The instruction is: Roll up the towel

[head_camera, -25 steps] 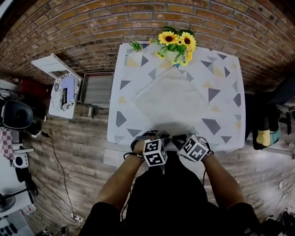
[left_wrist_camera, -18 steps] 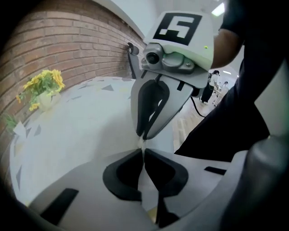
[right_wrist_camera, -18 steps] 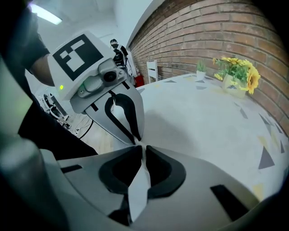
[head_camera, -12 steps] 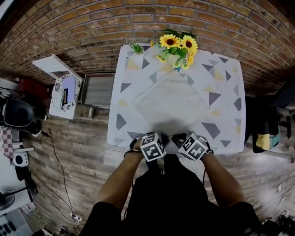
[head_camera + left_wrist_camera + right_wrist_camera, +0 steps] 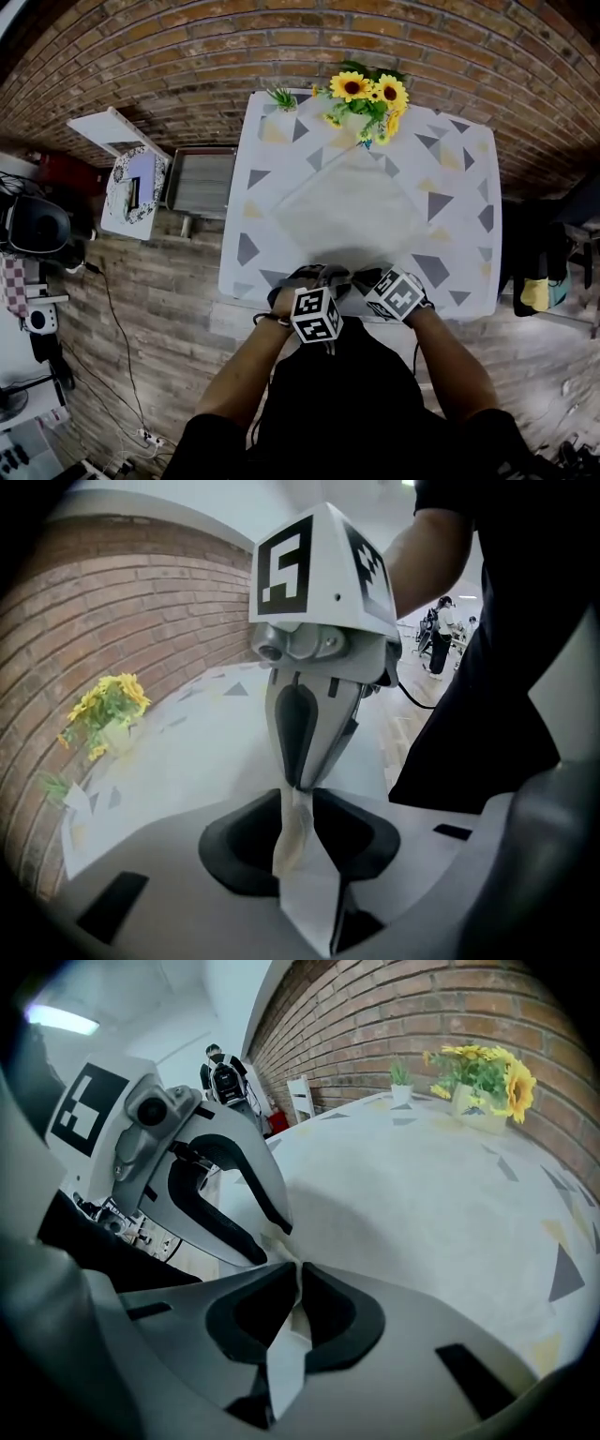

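A white towel (image 5: 347,211) lies flat as a diamond on the triangle-patterned tablecloth (image 5: 455,234). Both grippers meet at its near corner by the table's front edge. My right gripper (image 5: 364,278) is shut on that corner; in the right gripper view its pads (image 5: 298,1283) pinch the cloth (image 5: 286,1354). My left gripper (image 5: 323,275) sits right beside it. Its jaws are opening, with a strip of towel (image 5: 298,850) lying in the gap between the pads (image 5: 298,822). In the left gripper view the right gripper (image 5: 298,782) holds the same corner lifted.
A vase of sunflowers (image 5: 367,94) and a small green plant (image 5: 279,96) stand at the table's far edge. Left of the table are a white stand (image 5: 131,178) and a metal crate (image 5: 199,183). Brick wall behind; a person (image 5: 223,1077) stands far off.
The left gripper's cube moved slightly toward the table, then back toward the person. Both grippers stay at the towel's near corner; the towel lies as before.
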{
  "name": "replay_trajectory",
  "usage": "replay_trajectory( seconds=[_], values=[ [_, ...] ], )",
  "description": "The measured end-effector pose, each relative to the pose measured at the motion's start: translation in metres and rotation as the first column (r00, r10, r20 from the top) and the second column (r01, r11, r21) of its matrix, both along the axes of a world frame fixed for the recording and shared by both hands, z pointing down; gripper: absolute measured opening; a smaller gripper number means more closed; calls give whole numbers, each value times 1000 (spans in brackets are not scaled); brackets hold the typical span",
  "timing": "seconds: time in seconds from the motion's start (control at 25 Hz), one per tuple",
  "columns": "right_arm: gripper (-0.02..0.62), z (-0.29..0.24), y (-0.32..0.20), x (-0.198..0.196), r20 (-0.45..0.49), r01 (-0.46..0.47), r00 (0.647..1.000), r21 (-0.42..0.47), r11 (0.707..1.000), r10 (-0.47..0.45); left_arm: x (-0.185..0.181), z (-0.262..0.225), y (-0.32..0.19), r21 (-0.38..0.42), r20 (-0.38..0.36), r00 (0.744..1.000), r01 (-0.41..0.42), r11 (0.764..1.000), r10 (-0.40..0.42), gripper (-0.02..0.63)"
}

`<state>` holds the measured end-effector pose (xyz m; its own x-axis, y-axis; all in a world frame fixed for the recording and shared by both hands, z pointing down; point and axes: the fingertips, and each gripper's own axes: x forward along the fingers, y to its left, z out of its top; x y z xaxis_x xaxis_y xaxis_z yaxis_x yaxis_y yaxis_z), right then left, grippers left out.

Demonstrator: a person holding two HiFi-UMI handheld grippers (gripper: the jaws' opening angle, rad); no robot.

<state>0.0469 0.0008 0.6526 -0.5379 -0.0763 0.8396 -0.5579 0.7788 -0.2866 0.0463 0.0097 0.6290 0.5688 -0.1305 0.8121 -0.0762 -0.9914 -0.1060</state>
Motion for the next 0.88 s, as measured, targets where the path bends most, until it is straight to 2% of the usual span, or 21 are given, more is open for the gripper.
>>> replay_trajectory(
  seconds=[0.16,0.32,0.48,0.64,0.72,0.8,0.88],
  values=[
    [43,-2,0,2,14,-6,1000,-7,1000,6,1,9,-3,-36,17,1000,8,999,-8,49],
    [51,-18,0,2,31,9,999,36,999,-10,0,14,-8,-114,16,999,38,993,-37,34],
    [66,-29,7,-1,-13,114,993,177,978,-114,-1,17,-12,-199,-2,996,83,976,-85,34],
    [92,-22,15,-10,-52,194,981,219,956,-187,-3,18,-14,-261,-24,991,120,958,-131,34],
    [107,-12,14,-9,-91,211,976,219,952,-196,-5,17,-16,-251,-30,989,132,959,-144,35],
    [109,-5,14,-8,-121,227,971,215,950,-205,-9,15,-20,-201,-21,988,147,968,-154,44],
    [100,-1,12,-7,-136,234,969,215,948,-208,-16,10,-25,-123,5,989,148,981,-149,129]
  ],
)
